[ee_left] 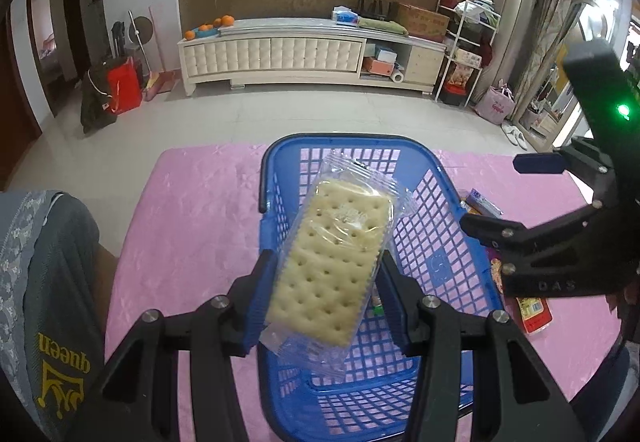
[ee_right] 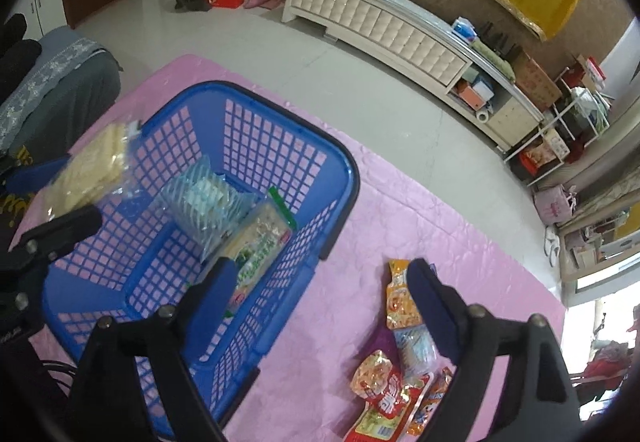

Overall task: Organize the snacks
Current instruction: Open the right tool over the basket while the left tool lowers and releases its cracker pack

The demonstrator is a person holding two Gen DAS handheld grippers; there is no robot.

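Left wrist view: left gripper (ee_left: 326,296), black with blue pads, clamped on a clear-wrapped packet of pale rectangular crackers (ee_left: 330,266), one pad on each long edge. Packet tilted, its far end leaning up and away, held in the air above the blue plastic lattice basket (ee_left: 448,242). Basket set on a pink crinkled tablecloth (ee_left: 192,226). At the right edge, the black frame of the right gripper (ee_left: 532,242), one blue pad showing; beneath it, bits of snack packs lying on the cloth beside the basket. At lower left, a grey sleeve with yellow lettering (ee_left: 52,322).

Right wrist view: right gripper (ee_right: 320,290) spread wide, nothing between the blue pads, one finger over the basket's near right wall (ee_right: 280,302), the other over the cloth (ee_right: 360,210). Inside the basket, a clear blue-striped pouch of small white pieces (ee_right: 204,202) leaning against a green-and-white printed snack bag (ee_right: 260,246). On the cloth to the right of the basket, well apart from its wall, a loose cluster: an orange sachet (ee_right: 398,302), a pale blue clear packet (ee_right: 416,350), red-and-yellow printed packs (ee_right: 388,398). At upper left, blurred, the cracker packet (ee_right: 92,166) above the basket's far left rim, pinched in the left gripper (ee_right: 60,198).
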